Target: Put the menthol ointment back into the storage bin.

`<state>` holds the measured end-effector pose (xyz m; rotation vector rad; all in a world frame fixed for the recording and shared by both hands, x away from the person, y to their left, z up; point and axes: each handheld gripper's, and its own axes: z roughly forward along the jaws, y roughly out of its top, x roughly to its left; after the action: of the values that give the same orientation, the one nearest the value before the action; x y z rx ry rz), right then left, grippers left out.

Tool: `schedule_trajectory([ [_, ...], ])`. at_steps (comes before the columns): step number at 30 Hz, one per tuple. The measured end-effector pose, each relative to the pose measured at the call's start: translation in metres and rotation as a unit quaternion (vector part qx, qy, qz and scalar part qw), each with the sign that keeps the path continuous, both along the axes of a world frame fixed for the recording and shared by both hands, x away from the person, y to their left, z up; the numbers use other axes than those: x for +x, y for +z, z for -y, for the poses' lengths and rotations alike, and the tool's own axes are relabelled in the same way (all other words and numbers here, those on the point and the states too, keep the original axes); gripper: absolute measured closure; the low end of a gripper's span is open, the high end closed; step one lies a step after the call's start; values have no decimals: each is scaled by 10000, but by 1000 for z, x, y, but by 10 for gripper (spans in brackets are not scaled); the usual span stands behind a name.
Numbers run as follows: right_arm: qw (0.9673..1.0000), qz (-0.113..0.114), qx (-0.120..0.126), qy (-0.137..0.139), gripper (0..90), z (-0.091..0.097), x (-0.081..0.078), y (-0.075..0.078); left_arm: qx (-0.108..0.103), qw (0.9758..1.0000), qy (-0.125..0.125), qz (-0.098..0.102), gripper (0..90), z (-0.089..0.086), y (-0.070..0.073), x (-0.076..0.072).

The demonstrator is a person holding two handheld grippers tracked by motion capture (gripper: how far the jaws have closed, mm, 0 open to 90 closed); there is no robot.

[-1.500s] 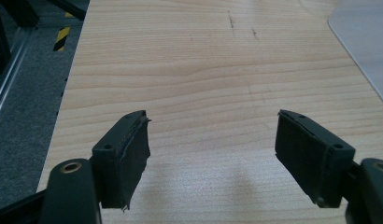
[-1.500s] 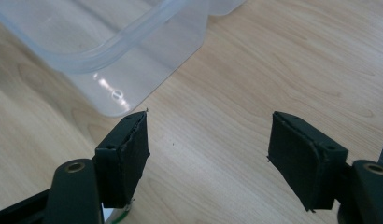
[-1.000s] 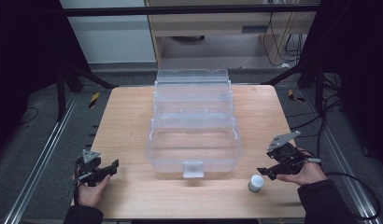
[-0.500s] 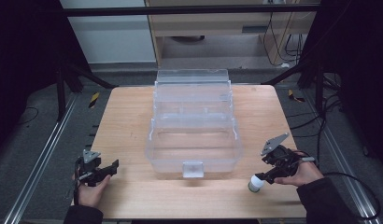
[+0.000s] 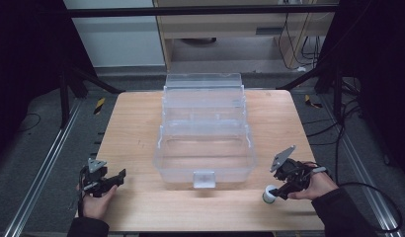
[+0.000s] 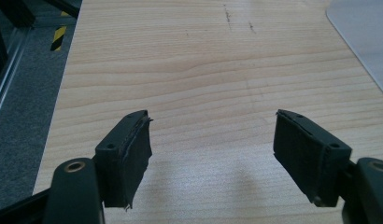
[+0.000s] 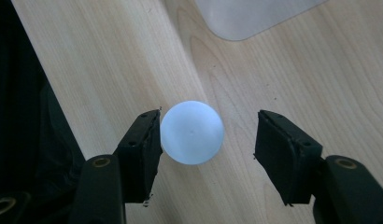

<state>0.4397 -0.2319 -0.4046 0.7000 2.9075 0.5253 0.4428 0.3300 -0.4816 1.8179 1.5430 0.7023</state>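
Surface (image 5: 141, 123) of pale wood carries a clear plastic organiser box (image 5: 204, 133), lid thrown back, at its middle. Near the front right corner, well apart from the box's latch, stands a small white round-topped container (image 7: 192, 132). The right tongs (image 7: 206, 135) hang over it with jaws spread wide, one pad (image 7: 150, 140) touching or almost touching its side, the other clear of it. A good grip here likely means centring the jaws first, then closing gently so the container does not skid. The left tongs (image 6: 210, 144) rest open and empty above bare wood at the front left.
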Motion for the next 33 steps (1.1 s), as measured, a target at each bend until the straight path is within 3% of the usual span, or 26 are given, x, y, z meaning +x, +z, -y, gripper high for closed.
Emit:
schedule_trajectory([
  [18,9971,-279,-558,445,459,-15,2,-20,20,10000,-12,-12,270,0,0,0],
  [33,9948,-439,-824,418,499,-23,8,-29,33,10000,-14,-22,273,0,0,1],
])
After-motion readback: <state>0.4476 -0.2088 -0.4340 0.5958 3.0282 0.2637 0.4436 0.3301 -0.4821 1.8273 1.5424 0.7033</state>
